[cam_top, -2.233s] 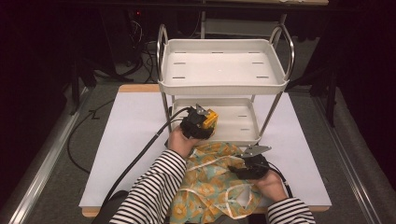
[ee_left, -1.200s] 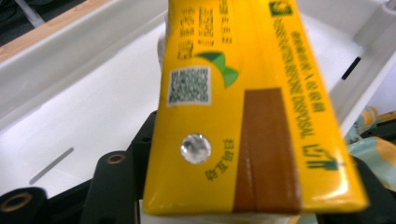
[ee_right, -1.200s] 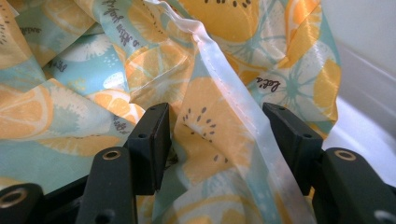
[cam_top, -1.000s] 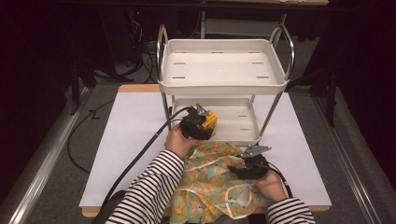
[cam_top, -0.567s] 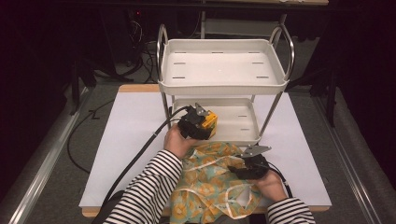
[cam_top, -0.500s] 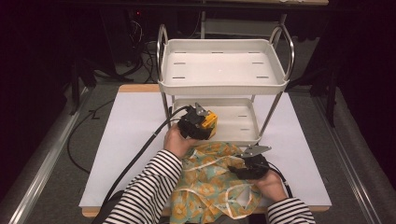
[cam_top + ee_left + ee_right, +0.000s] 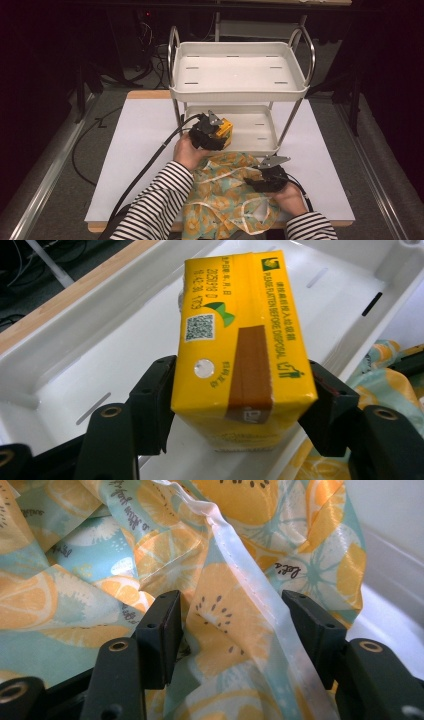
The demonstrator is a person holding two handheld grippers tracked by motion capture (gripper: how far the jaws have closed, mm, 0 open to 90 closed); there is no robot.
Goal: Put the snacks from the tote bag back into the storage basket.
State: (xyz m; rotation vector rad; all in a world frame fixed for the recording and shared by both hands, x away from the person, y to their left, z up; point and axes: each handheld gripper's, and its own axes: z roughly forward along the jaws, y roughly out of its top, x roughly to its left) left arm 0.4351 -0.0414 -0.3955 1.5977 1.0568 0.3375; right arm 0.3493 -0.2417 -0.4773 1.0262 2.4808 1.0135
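High view: the left tool (image 7: 216, 134) holds a yellow drink carton (image 7: 223, 131) at the near edge of the white cart's lower tray (image 7: 260, 131), while the right tool (image 7: 267, 176) rests on a fruit-print bag (image 7: 225, 200) lying on the white worktop (image 7: 140, 135).

Left gripper view: the carton (image 7: 240, 345) sits between the two black pads, both against its sides, and hangs above the tray floor (image 7: 100, 375). To place it well, I would lower it until the base meets the tray flat, well inside the rim, and only then let the jaws spread.

Right gripper view: the jaws stand apart over the bag's cloth (image 7: 220, 615), with a pale seam (image 7: 250, 575) running between them; nothing is pinched. This hand should stay put so the bag does not slide.
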